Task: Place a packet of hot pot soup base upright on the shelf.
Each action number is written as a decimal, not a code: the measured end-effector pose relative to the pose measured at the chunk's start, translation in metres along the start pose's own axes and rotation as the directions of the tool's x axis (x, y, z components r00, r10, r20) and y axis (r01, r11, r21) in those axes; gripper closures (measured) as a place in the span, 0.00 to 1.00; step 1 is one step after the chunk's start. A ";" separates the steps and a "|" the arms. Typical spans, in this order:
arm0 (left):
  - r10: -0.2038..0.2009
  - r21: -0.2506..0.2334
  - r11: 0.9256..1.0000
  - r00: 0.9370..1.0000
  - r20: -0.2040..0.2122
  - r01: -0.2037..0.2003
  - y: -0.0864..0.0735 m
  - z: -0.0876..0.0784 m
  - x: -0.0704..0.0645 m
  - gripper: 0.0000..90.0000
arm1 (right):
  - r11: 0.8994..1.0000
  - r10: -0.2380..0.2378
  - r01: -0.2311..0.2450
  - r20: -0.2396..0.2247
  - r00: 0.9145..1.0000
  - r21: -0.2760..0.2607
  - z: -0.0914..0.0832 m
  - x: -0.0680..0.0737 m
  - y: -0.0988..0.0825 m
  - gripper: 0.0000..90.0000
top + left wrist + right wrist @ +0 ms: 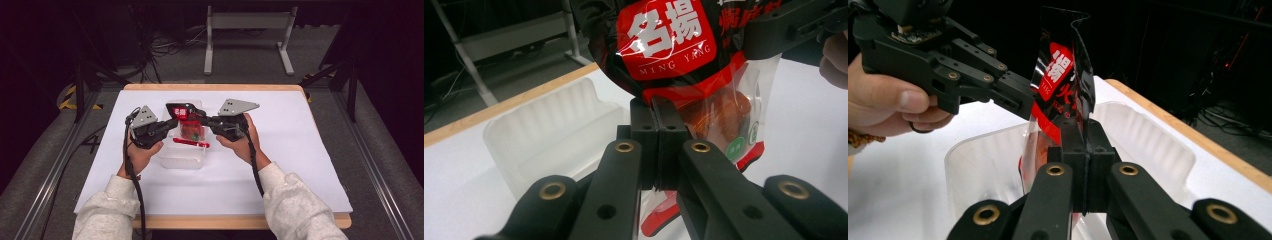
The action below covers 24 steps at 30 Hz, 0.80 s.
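Evidently both grippers are pinching one snack bag (188,121) from opposite edges, and it is hanging upright between them, its long axis running top to bottom, over an open clear tub (182,158). The left gripper (658,117) is showing its jaws pressed together on the bag's edge, with the printed red panel rising just above the tips. The right gripper (1082,131) is likewise clamping the opposite edge, the bag standing straight up from its tips and the tub's ribbed wall lying beyond and below. Both are sitting equally close to the bag, so lowering it into the tub would probably be a shared move. Its bottom end is being hidden behind the jaws. A red strip (191,143) is lying across the tub; whether it is part of the bag is hard to make out.
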<state>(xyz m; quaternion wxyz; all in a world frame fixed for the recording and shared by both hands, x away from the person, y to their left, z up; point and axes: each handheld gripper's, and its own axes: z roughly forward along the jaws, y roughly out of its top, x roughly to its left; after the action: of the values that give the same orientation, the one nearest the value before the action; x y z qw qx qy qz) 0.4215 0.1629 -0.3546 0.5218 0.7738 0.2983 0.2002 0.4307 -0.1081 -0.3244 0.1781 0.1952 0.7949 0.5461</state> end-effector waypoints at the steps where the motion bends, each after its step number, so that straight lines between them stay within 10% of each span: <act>1: -0.001 0.001 1.000 1.000 0.000 0.001 -0.002 0.001 0.001 0.99 | 1.000 0.003 -0.003 -0.002 1.000 0.001 0.002 0.000 -0.001 1.00; 24: 0.012 0.005 1.000 1.000 -0.026 -0.011 -0.020 -0.004 0.012 0.99 | 1.000 -0.005 0.004 -0.026 1.000 -0.002 0.030 0.001 -0.008 0.99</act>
<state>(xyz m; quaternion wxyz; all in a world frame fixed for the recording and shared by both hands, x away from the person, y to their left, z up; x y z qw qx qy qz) 0.4228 0.1792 -0.3714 0.5148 0.7741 0.3010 0.2124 0.4439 -0.0867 -0.3424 0.1691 0.1860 0.7970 0.5492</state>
